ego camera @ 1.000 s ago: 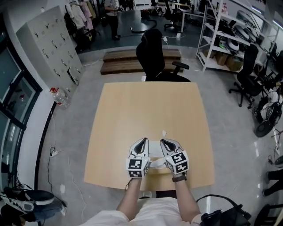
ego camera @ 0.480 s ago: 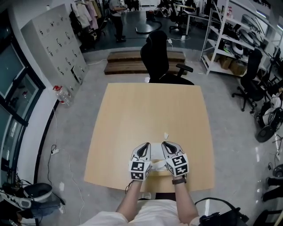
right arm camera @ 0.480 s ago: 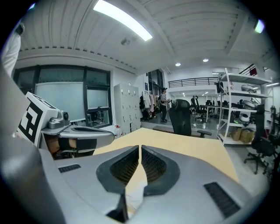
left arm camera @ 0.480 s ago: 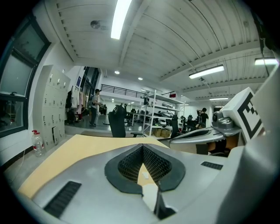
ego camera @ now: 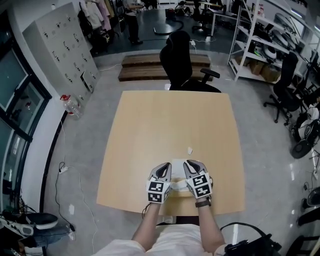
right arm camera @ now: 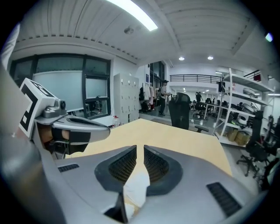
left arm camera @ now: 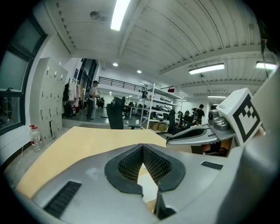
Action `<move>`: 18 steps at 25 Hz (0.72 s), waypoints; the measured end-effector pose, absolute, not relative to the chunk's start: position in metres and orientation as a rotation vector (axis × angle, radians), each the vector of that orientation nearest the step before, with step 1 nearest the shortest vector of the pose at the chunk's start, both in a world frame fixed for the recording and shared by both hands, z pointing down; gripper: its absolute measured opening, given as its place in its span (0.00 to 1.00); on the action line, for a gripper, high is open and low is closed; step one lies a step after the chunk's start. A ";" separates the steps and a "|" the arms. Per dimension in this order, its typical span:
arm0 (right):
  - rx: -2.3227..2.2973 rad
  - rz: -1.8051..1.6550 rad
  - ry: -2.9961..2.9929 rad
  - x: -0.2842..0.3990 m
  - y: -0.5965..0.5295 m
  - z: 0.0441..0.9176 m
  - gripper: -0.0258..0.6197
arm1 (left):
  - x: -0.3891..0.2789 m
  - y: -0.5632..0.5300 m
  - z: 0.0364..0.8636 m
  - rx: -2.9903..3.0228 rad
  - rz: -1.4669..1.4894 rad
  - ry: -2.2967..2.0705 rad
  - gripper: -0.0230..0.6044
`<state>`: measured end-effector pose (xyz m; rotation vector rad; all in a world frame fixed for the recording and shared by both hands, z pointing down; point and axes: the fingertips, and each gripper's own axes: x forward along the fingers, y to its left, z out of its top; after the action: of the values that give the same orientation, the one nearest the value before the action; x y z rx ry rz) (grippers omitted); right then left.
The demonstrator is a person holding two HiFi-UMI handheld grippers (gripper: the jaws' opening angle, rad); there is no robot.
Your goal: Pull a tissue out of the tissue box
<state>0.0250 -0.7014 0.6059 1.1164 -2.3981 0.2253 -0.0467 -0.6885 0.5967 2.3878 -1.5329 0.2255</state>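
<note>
Since a second ago: both grippers sit a touch lower in the head view, side by side as before at the near edge of the pale wooden table [ego camera: 165, 120]. The small white paper scrap [ego camera: 190, 150] beyond them lies where it lay.

Left to right:
- Clear plastic water bottle [ego camera: 70, 106] stands on the floor by the grey locker cabinet [ego camera: 55, 45].
- Left gripper [ego camera: 165, 165]: in its own view the black ribbed pads [left arm camera: 131, 164] meet at the tips with nothing clamped. A pale flat surface shows through the wedge below them; box or sheet, cannot tell.
- White tissue box [ego camera: 176, 164] sits between the two grippers, mostly covered by them.
- White tissue [ego camera: 177, 184] is strung between the marker cubes [ego camera: 201, 184].
- Right gripper [ego camera: 189, 164]: its jaws have just been opening and now stand a narrow slit apart, with tabletop visible through the slit. The tissue stands crumpled in the hollow behind the pads, not pinched.

Writing: the cubes carry black-and-white square markers. Print on the shelf cartons is too small to read.

View differences: only the head view shows the scrap and the person's forearms. Only the gripper views show the ceiling strip light [left arm camera: 119, 13]. Each gripper view also catches the other gripper side-on.
</note>
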 end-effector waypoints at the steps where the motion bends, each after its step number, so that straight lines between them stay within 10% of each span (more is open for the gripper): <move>1: 1.131 0.234 -2.375 0.030 -0.703 0.611 0.11 | -0.046 -0.688 0.598 2.388 0.228 -1.526 0.04; 18: 0.938 0.272 -2.300 0.038 -0.680 0.650 0.20 | -0.038 -0.675 0.645 2.350 0.447 -1.408 0.04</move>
<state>0.0382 -0.6802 0.6498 0.9383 -2.2996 0.2719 -0.0378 -0.6749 0.6447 2.3496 -1.4080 0.4473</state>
